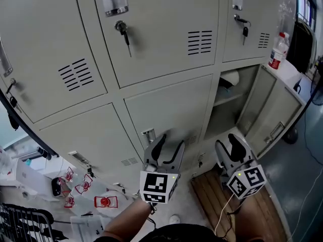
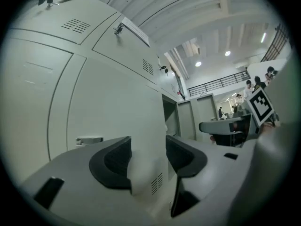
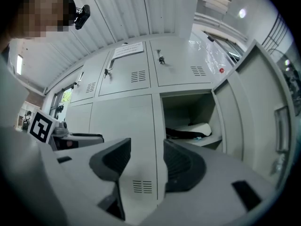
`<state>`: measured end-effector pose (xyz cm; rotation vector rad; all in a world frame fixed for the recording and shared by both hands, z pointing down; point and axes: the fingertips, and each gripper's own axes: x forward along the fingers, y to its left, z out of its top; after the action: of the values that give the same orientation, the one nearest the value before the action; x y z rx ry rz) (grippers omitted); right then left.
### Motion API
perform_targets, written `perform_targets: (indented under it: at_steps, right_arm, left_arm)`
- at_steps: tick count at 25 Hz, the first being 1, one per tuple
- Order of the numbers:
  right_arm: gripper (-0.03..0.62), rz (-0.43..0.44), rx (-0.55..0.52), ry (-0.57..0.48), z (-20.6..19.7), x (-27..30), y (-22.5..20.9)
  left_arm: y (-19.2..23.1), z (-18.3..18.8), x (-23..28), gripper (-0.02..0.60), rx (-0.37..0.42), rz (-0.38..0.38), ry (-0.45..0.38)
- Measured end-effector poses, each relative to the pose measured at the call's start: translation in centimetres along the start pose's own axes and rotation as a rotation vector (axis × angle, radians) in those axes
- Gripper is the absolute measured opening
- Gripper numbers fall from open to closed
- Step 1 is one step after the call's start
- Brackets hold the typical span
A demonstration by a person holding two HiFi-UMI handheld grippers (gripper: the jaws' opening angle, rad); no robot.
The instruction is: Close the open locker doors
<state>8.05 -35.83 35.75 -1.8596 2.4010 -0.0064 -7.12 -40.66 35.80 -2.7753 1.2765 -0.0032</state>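
A bank of grey lockers fills the head view. One lower door (image 1: 272, 112) at the right stands swung out, and its compartment (image 1: 229, 102) shows a shelf with a white bundle on it. In the right gripper view that door (image 3: 263, 121) hangs to the right of the open compartment (image 3: 188, 114). My left gripper (image 1: 170, 144) is open and empty in front of the closed middle lower door (image 1: 169, 110). My right gripper (image 1: 227, 144) is open and empty too, just below and left of the open compartment. Both grippers (image 2: 148, 149) (image 3: 146, 157) point level at the lockers.
Keys hang in the upper doors' locks (image 1: 122, 32). A plastic bottle (image 1: 277, 51) stands on a ledge at the far right. A wooden board (image 1: 222, 195) lies on the floor under my right gripper. Red-and-white packets (image 1: 86, 190) and a black wire rack (image 1: 25, 223) lie at the lower left.
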Motion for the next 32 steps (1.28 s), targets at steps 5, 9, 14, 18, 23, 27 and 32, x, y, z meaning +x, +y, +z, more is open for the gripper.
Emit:
perform_targets:
  at_steps: [5,9,14,18,23,27,32]
  right_arm:
    - [0.204,-0.106,-0.009,-0.010,0.0,-3.0,-2.6]
    - [0.205,-0.197,-0.021,-0.007,0.1,-6.0,-5.0]
    - [0.216,-0.332,-0.025,-0.006,0.4,-10.7,-8.6]
    - [0.216,-0.426,-0.013,-0.011,0.9,-14.2,-11.3]
    - [0.216,-0.497,-0.010,-0.025,2.0,-17.3,-14.1]
    - [0.216,-0.514,-0.008,-0.029,2.6,-18.2,-16.5]
    - [0.216,-0.503,0.028,-0.053,3.0,-17.9,-19.9]
  left_arm:
    - [-3.8,-0.1,1.7,0.235,-0.040,-0.140,-0.010]
    - [-7.6,-0.1,3.1,0.253,-0.062,-0.256,-0.019]
    - [-12.7,-0.2,4.5,0.275,-0.084,-0.401,-0.019]
    - [-16.2,0.0,4.8,0.279,-0.099,-0.487,-0.023]
    - [-19.5,0.2,4.9,0.273,-0.099,-0.557,-0.021]
    - [-21.4,0.2,4.9,0.273,-0.097,-0.592,-0.018]
    - [-22.8,0.0,5.4,0.273,-0.110,-0.600,-0.006]
